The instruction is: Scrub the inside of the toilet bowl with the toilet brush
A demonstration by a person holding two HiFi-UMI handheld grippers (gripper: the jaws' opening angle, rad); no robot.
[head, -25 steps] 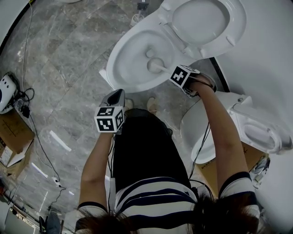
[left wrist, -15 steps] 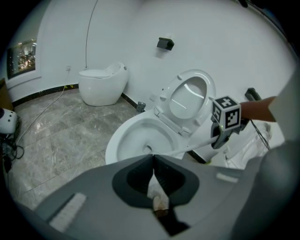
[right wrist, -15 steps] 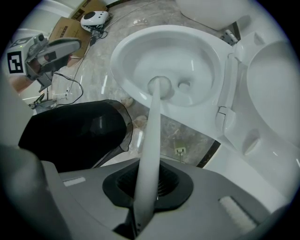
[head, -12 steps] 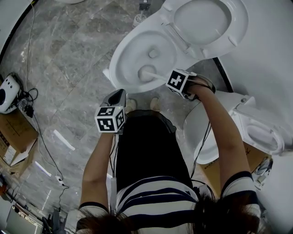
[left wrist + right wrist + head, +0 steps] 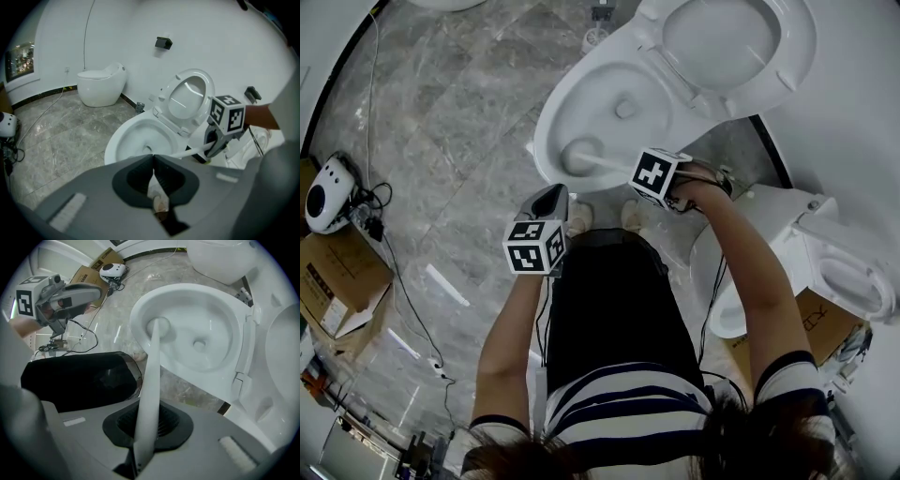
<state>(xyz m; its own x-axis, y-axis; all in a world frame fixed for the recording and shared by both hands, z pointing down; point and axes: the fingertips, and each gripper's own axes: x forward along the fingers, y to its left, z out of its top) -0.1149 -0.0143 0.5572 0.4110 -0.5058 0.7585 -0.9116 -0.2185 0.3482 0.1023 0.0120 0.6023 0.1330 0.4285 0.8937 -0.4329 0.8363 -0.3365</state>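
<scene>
Marble floor (image 5: pixel 441 122); oval toilet bowl (image 5: pixel 609 80) — right gripper (image 5: pixel 147 427) clamps toilet brush (image 5: pixel 154 357); left gripper (image 5: pixel 153 180) jaws together

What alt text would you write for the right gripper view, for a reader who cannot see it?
The right gripper is shut on a white toilet brush whose head presses the inside wall of an open toilet bowl. The left gripper sits upper left.
</scene>
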